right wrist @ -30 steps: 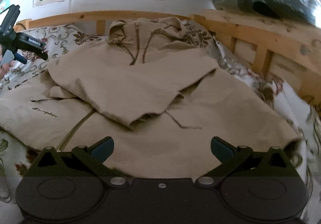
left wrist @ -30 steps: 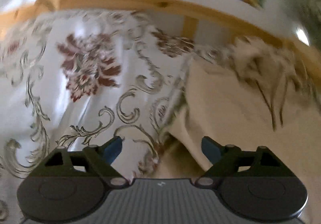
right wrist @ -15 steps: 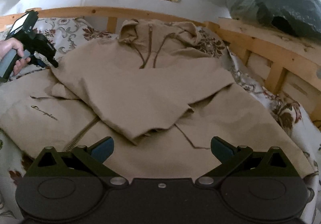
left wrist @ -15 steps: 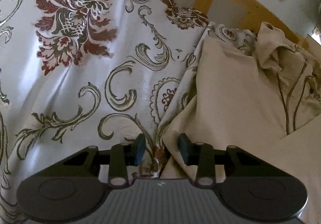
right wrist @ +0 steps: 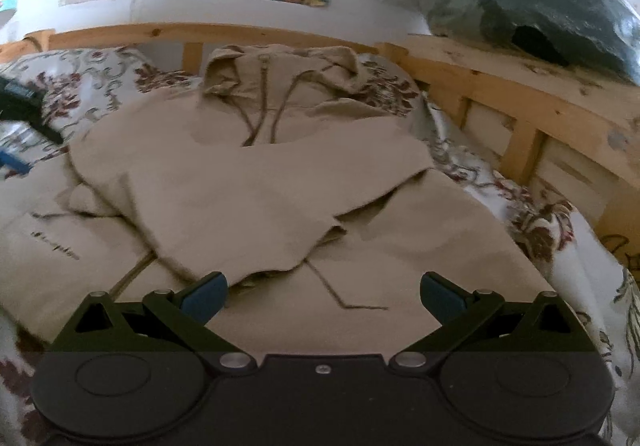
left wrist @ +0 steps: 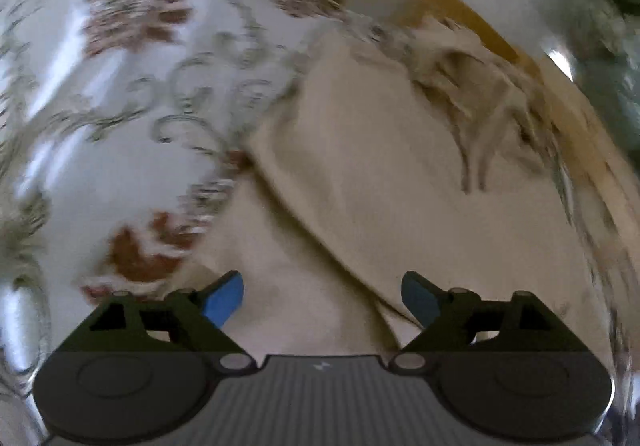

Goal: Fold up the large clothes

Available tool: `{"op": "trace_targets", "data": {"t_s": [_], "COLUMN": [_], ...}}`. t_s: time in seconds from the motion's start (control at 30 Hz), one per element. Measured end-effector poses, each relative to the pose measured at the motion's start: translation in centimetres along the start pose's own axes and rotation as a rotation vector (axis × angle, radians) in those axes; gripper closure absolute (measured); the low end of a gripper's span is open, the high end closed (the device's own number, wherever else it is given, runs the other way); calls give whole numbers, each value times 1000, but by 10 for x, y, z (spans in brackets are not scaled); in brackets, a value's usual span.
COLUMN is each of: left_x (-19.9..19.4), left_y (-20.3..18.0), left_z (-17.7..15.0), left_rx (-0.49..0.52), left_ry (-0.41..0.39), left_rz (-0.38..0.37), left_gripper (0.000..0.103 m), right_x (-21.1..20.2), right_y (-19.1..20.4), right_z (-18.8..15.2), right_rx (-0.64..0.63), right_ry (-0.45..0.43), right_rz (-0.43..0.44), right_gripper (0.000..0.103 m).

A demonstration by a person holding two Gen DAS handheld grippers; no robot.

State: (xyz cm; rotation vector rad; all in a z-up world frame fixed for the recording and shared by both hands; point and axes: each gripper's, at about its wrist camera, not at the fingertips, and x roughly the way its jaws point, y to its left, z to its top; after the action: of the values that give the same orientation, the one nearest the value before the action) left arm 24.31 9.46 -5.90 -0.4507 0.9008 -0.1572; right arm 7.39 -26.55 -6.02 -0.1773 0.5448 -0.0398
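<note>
The left gripper (left wrist: 322,296) is opening wide, nothing pinched; the beige hoodie (right wrist: 256,186) has its folded sleeve edge running from its fingers out toward eleven o'clock. The right gripper (right wrist: 322,296), jaws spread and empty, hovers at the hem, hood at twelve. The left looks nearer that edge.
</note>
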Motion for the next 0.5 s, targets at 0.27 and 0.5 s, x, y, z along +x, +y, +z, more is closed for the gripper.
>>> {"op": "trace_targets", "data": {"t_s": [0.27,0.5], "left_x": [0,9], "left_y": [-20,-12], "left_z": [-9,-8], "left_rx": [142,124], "left_ry": [-65,-51], "left_rz": [20,40], "left_gripper": [1,1], "right_x": [8,13], "right_y": [-23,-17], "right_z": [13,8], "right_rx": [41,43], "right_ry": [10,36], "right_rz": [-58,-62], "right_gripper": [1,1]}}
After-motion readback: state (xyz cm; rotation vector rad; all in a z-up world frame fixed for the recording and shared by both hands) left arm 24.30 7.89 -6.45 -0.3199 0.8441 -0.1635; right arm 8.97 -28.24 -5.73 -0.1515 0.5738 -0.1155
